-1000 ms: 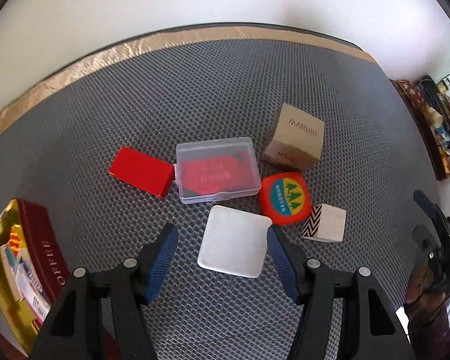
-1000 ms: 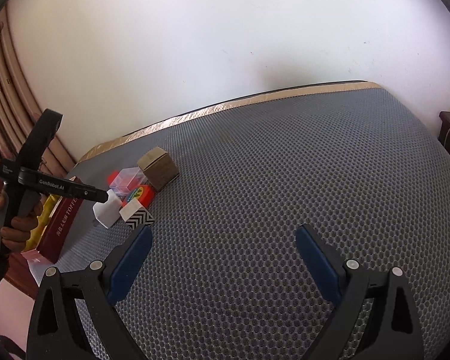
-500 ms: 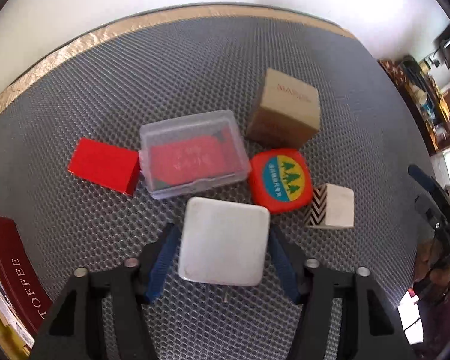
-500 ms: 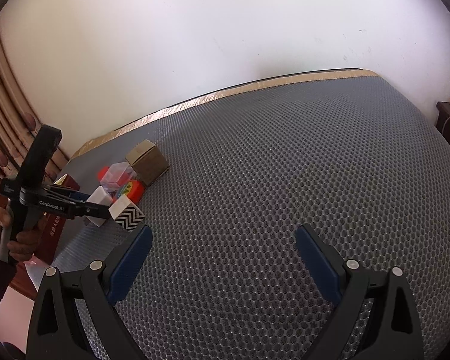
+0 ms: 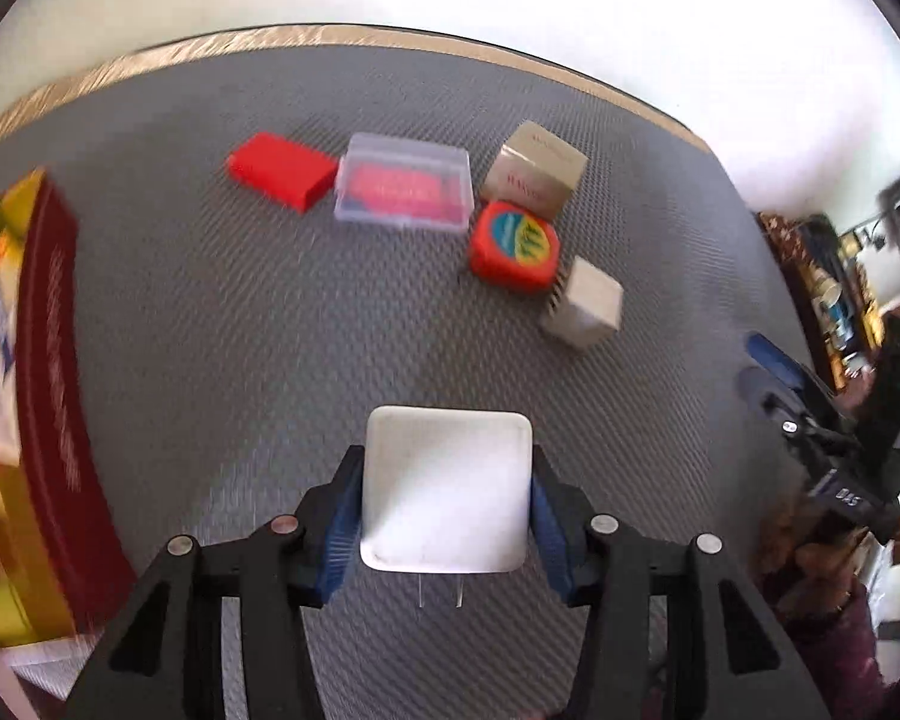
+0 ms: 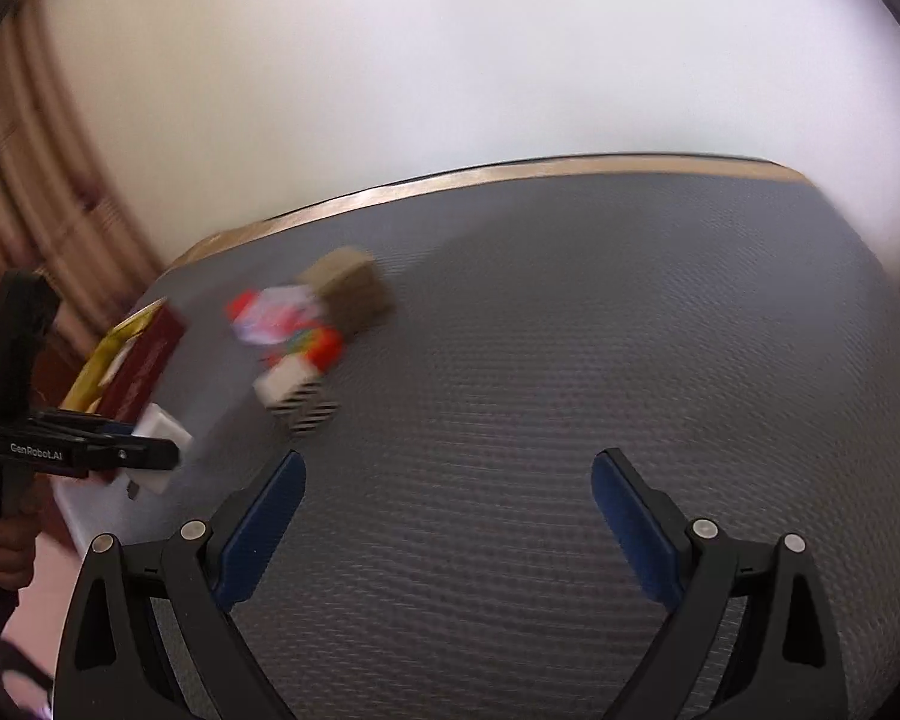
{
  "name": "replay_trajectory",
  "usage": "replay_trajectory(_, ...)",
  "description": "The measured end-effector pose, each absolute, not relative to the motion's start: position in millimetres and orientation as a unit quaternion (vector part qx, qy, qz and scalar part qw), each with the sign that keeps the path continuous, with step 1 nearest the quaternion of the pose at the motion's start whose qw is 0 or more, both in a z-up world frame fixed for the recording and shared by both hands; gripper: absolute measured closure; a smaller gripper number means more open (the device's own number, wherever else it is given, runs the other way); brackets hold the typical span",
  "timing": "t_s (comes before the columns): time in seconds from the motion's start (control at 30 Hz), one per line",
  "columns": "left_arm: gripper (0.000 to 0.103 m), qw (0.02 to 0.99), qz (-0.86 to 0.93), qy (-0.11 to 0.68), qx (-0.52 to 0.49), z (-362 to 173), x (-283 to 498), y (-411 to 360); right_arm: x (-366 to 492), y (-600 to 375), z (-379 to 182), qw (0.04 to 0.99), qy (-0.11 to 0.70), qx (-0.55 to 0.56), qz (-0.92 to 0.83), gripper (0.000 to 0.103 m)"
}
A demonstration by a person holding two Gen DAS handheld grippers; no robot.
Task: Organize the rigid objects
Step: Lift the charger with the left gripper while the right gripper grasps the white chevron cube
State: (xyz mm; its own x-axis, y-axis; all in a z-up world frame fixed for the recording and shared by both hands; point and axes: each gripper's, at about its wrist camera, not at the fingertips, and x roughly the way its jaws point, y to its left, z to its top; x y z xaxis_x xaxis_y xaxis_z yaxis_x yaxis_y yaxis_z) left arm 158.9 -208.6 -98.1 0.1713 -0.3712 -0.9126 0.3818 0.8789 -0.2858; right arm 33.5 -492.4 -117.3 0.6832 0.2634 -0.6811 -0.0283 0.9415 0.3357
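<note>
My left gripper [image 5: 447, 492] is shut on a white square plug adapter [image 5: 447, 489], its two prongs pointing down, lifted above the grey mat [image 5: 210, 330]. Behind it lie a red box [image 5: 282, 171], a clear plastic case [image 5: 405, 192] with red contents, a tan cardboard box [image 5: 537, 171], a red round tin [image 5: 513, 243] and a white cube with a zigzag side [image 5: 585, 303]. My right gripper [image 6: 447, 528] stands open over bare mat with nothing between its fingers. In the right wrist view the left gripper [image 6: 150, 450] holds the adapter [image 6: 162, 435] at the left, near the zigzag cube [image 6: 297, 390].
A dark red toffee box [image 5: 48, 390] with yellow packets beside it lies at the mat's left edge. A gold strip [image 5: 330, 36] borders the mat's far side below a white wall. A hand [image 6: 3, 546] holds the left gripper's handle. Shelves with clutter stand at the far right.
My left gripper closed on the white adapter, lifted it and carried it back away from the group of boxes toward the toffee box. The right gripper shifted slightly and stayed open.
</note>
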Motion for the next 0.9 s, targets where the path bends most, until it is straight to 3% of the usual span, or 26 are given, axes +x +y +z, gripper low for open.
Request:
replay_trajectory(0.17, 0.051, 0.771, -0.235, 0.591, -0.015, -76.3, 123.4, -179.7, 61.5, -444.5, -108.9, 0.899, 0.394, 0.100, 0.162, 0.010)
replay_trajectory(0.33, 0.051, 0.783, -0.220, 0.580, -0.033, -52.8, 110.3, -149.0, 91.2, -414.2, -111.2, 0.893, 0.408, 0.033, 0.189, 0.034)
replay_trajectory(0.6, 0.052, 0.809, -0.174, 0.558, -0.059, -14.4, 116.7, -92.4, 120.9, -404.6, -124.2, 0.873, 0.444, -0.004, 0.204, 0.041)
replay_trajectory(0.67, 0.054, 0.811, -0.163, 0.557, -0.067, -10.1, 119.0, -76.0, 125.4, -400.4, -129.2, 0.866, 0.454, -0.011, 0.208, 0.051)
replay_trajectory(0.73, 0.057, 0.818, -0.153, 0.549, -0.077, -1.2, 118.6, -58.9, 129.1, -395.7, -136.1, 0.858, 0.468, -0.020, 0.209, 0.075)
replay_trajectory(0.9, 0.057, 0.836, -0.109, 0.532, -0.082, 8.2, 131.0, -23.3, 125.6, -392.3, -136.4, 0.865, 0.461, -0.025, 0.199, 0.076)
